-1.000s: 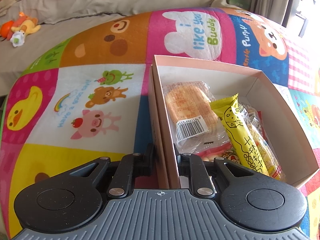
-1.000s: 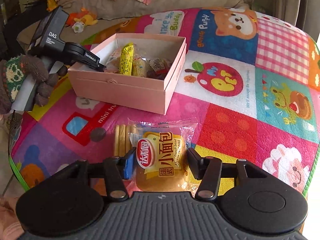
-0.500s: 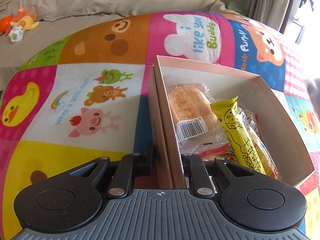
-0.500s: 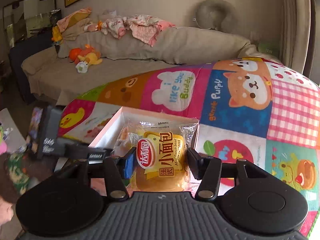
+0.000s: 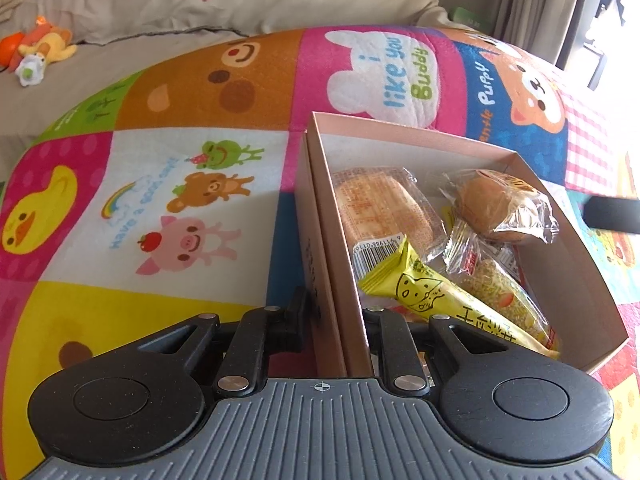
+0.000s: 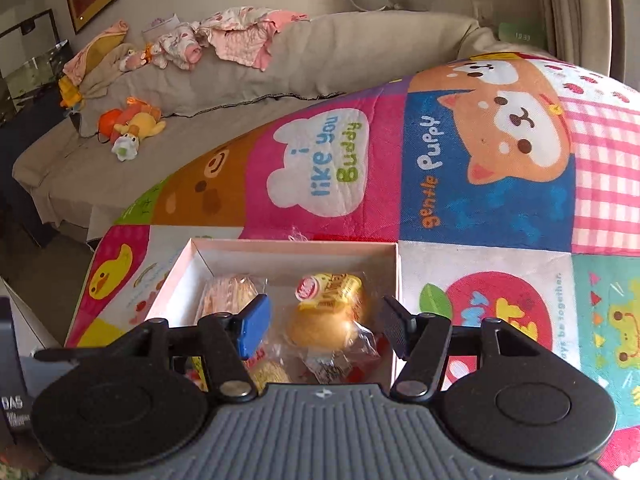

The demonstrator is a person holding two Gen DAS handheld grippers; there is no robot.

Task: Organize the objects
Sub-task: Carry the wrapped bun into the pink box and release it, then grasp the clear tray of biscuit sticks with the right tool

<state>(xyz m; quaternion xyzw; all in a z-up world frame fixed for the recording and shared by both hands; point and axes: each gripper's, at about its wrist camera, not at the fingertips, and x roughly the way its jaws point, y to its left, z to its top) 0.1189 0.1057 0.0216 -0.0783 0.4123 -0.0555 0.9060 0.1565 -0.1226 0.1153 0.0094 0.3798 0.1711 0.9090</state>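
Observation:
A pink cardboard box (image 5: 400, 132) sits on the colourful play mat and holds several wrapped snacks. My left gripper (image 5: 335, 312) is shut on the box's near-left wall. A wrapped small bread bun (image 5: 496, 206) lies inside the box at its far right, loose; in the right wrist view the bun (image 6: 324, 316) lies below my right gripper (image 6: 324, 326), which is open and empty above the box (image 6: 288, 246). A yellow snack stick (image 5: 448, 304) and a rice cracker pack (image 5: 380, 204) also lie in the box.
The mat (image 5: 180, 200) covers the surface around the box. A beige sofa (image 6: 200, 92) with plush toys (image 6: 128, 128) and clothes stands behind. A dark part of the right gripper shows at the right edge (image 5: 612, 214) of the left wrist view.
My right gripper carried the bread bun over the box, opened and let it go; the bun now lies in the box. My left gripper stayed shut on the box wall.

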